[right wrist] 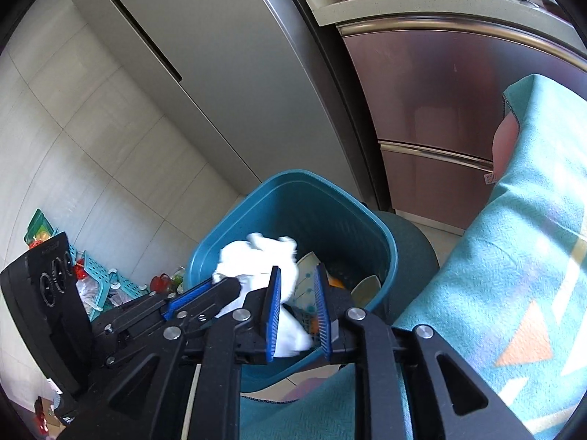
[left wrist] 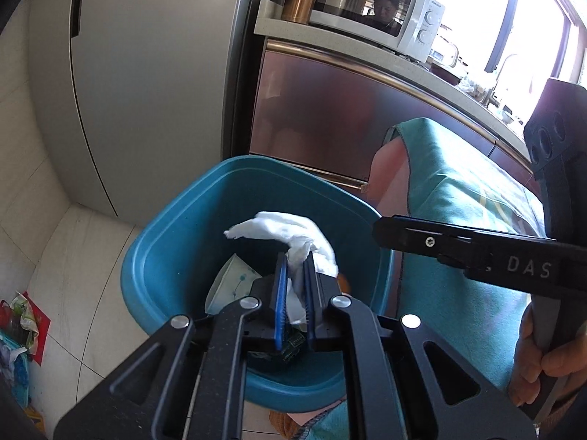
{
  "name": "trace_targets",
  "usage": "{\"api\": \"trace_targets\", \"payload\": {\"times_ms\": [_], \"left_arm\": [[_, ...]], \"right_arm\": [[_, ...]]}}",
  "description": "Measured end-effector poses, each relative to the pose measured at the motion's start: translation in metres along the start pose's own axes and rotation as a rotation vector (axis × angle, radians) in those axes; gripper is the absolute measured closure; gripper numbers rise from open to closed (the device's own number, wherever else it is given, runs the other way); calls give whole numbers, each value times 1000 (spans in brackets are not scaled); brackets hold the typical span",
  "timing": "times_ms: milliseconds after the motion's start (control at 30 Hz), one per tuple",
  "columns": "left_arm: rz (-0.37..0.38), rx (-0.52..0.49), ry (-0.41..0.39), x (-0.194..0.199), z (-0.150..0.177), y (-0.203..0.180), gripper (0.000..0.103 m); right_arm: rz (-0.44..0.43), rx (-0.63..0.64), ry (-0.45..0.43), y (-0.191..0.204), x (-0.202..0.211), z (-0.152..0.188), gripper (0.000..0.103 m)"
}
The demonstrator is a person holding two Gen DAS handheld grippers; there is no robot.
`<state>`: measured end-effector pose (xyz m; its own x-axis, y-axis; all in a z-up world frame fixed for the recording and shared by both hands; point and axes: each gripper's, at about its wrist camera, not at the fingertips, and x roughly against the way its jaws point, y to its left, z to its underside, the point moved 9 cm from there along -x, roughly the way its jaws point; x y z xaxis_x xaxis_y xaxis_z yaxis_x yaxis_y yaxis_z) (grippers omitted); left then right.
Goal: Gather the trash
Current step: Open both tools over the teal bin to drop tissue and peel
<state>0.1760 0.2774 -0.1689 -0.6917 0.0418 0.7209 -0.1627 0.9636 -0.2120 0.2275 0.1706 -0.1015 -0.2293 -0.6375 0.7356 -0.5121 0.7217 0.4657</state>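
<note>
A teal trash bin (left wrist: 146,249) (right wrist: 205,253) stands on the floor below both grippers. My left gripper (left wrist: 296,256) (right wrist: 234,284) is shut on a crumpled white tissue (left wrist: 279,229) (right wrist: 256,256) and holds it over the bin's mouth. My right gripper (right wrist: 298,268) (left wrist: 379,233) hangs over the bin's right rim with a gap between its blue pads. A white scrap (right wrist: 291,330) shows in that gap against the left-hand pad, clear of the other pad. A paper cup (left wrist: 229,282) and something orange (left wrist: 345,282) lie inside the bin.
A grey fridge (left wrist: 146,73) and a steel-fronted cabinet (left wrist: 330,110) stand close behind the bin. A teal cloth (left wrist: 458,201) (right wrist: 513,256) drapes over a surface on the right. Baskets and clutter (right wrist: 99,275) lie on the floor to the left. A hand (left wrist: 543,359) grips the right tool.
</note>
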Motion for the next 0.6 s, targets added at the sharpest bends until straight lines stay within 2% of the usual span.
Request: {"api": "trace_targets", "payload": {"times_ms": [167,433,600], "left_arm": [[0,-2,12,-8,4,0,87],[4,1,13,-8,8,0,87],[24,-11,-24,9,5,-8,85]], "right_arm": [[-14,-11,-7,-3,5,4,85],[-34,-25,-30,-11,23,11,85],[-37,-15,-68,-16,44,17,84]]}}
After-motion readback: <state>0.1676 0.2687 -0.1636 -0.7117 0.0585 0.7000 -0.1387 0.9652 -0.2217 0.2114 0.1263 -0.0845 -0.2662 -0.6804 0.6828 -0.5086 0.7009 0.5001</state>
